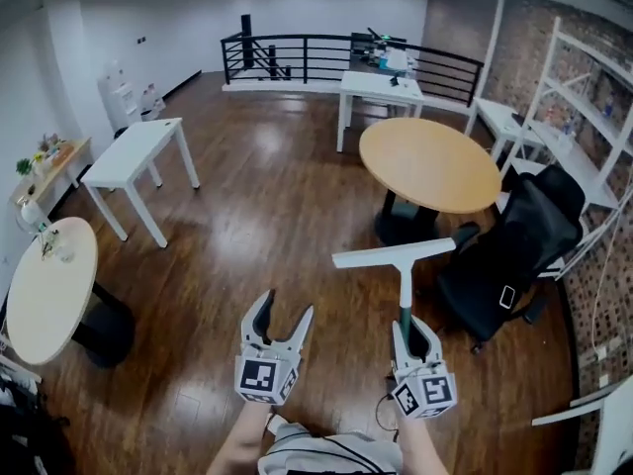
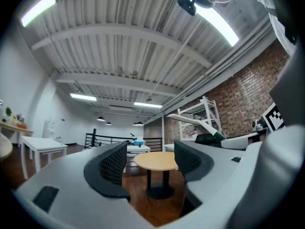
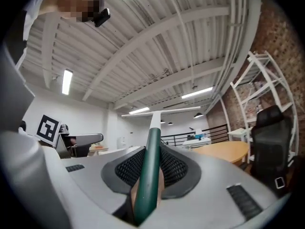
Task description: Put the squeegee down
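The task has not got beyond carrying. The squeegee (image 1: 404, 283) is up in the air, well above the wooden floor (image 1: 257, 216), held upright by the right gripper (image 1: 415, 331) at the near right of the scene. In the right gripper view its fingers (image 3: 177, 168) are closed on the green lower part of the handle. The handle runs up between them to a white shaft and a long white blade lying crosswise at the top. In the head view the blade sits roughly level, nearer than the round tabletop (image 1: 430, 166) and left of the black chair (image 1: 519, 236), touching neither. The left gripper (image 1: 288, 306) hovers just left of the right one and takes no part. Its fingers (image 2: 113, 165) stand apart with nothing between them, and only the far room shows through the gap. So none of the putting-down is done, as far as the pictures show: the squeegee has yet to be brought over a surface, lowered until it rests, and let go. The round tabletop looks the nearest bare place, ahead and to the right. The white table (image 1: 134, 161) at the far left would also serve, though which is meant cannot be told. The right fingers then need to open and draw clear without dragging the handle along.
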`<state>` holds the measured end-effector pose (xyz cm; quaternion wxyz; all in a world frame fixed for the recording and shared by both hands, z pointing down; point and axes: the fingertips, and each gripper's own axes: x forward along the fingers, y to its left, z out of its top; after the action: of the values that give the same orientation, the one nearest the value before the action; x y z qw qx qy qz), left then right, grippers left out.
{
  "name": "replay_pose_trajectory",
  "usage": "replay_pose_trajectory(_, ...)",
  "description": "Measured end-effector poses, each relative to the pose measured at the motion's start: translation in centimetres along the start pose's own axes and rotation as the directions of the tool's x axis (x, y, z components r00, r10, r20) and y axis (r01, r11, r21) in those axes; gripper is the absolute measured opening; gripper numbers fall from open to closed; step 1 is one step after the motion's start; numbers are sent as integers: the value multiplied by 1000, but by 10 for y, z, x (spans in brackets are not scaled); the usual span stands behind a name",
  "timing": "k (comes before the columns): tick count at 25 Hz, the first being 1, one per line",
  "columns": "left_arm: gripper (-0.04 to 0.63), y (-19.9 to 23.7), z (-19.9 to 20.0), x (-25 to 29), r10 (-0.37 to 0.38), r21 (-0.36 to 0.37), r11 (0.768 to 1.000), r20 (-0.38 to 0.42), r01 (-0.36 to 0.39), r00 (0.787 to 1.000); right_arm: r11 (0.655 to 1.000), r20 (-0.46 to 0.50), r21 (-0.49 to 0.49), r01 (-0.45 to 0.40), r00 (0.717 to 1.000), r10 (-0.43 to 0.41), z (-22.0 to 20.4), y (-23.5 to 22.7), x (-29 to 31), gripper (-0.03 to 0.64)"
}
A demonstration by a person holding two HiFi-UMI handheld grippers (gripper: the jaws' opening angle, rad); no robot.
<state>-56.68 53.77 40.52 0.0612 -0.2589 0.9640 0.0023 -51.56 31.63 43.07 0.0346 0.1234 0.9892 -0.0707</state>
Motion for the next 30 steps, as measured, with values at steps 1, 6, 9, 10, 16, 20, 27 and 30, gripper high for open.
replay_pose_trajectory(1, 302, -31, 0, 12, -47, -10, 999, 0, 47, 999, 999, 11, -1, 46, 999, -46, 5, -26, -21, 115)
replay_pose_trajectory(6, 302, -179, -12, 63, -263, -23, 965, 14, 263, 965, 966, 59, -10, 258, 965, -257, 26, -138, -135, 115)
replay_pose_trajectory(9, 302, -288, -20, 88, -458, -25, 889, 14, 458, 889, 893, 95, -2, 450, 889, -448, 32, -197, -219, 115)
replay_pose_trajectory(10, 302, -323, -23, 92, -514, -26, 857, 9, 514, 858, 862, 101, 8, 506, 858, -504, 33, -214, -247, 115)
replay_pose_trajectory(16, 302, -518, -26, 97, -776, -64, 627, 29, 776, 630, 653, 138, 42, 756, 643, -754, 42, -274, -405, 115)
replay_pose_trajectory(20, 302, -653, -22, 61, -928, -67, 366, 45, 928, 369, 408, 191, 71, 910, 389, -901, 49, -288, -522, 115)
replay_pose_trajectory(27, 302, -831, -35, -3, -996, -80, 20, 82, 997, 27, 62, 196, 112, 992, 39, -980, 37, -294, -674, 115)
replay_pose_trajectory(30, 302, -903, -42, -28, -992, -99, -93, 100, 991, -84, -31, 177, 124, 992, -52, -983, 32, -310, -726, 115)
